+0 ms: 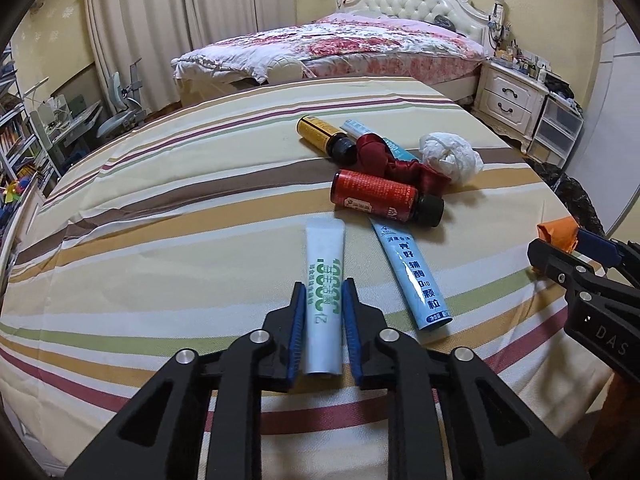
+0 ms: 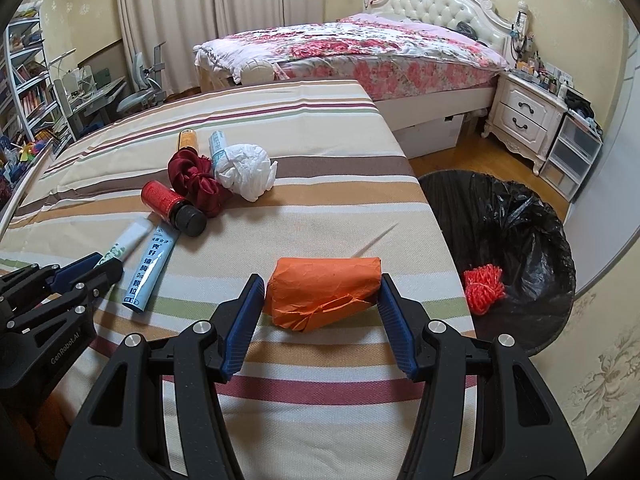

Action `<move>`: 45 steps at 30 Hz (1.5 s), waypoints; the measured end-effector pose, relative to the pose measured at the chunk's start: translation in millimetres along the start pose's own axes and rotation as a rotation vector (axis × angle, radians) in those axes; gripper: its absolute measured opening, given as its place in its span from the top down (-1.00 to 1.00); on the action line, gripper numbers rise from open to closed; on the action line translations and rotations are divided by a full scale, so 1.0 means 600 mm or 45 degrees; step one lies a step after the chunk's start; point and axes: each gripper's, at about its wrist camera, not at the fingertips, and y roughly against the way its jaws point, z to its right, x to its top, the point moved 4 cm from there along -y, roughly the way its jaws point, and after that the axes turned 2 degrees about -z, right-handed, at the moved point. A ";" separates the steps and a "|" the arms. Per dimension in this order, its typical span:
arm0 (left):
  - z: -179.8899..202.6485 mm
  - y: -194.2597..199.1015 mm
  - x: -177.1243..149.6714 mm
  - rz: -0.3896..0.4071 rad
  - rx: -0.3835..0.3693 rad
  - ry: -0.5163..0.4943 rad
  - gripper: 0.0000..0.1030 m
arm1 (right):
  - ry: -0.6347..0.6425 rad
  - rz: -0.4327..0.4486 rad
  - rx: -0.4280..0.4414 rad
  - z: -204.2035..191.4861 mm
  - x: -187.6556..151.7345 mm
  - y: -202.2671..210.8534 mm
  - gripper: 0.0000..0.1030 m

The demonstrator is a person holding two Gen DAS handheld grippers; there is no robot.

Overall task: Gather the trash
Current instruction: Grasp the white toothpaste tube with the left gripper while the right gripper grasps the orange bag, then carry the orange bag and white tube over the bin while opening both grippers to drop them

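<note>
My left gripper is closed on a white sachet with green print that lies on the striped cloth. My right gripper straddles an orange paper bundle; its pads touch or nearly touch the bundle's ends, and it still rests on the cloth. A blue sachet lies to the right of the white one. Beyond are a red bottle, a yellow bottle, a dark red cloth and a crumpled white tissue. A black-lined bin stands right of the table.
The bin holds a red-orange tassel. The table's right edge runs close to the bin. A bed, a white nightstand and a desk with a chair stand farther off.
</note>
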 end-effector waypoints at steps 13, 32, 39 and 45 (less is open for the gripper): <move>-0.003 0.047 0.003 0.108 -0.072 0.028 0.68 | 0.006 0.034 -0.026 0.012 0.005 0.020 -0.09; 0.182 0.046 0.145 0.295 -0.293 -0.164 0.68 | -0.208 0.149 -0.363 0.207 0.059 0.038 -0.09; 0.248 0.013 0.181 0.289 -0.336 -0.225 0.68 | -0.279 0.127 -0.442 0.252 0.060 0.008 -0.09; 0.286 -0.015 0.192 0.262 -0.346 -0.276 0.68 | -0.331 0.097 -0.455 0.276 0.053 -0.021 -0.10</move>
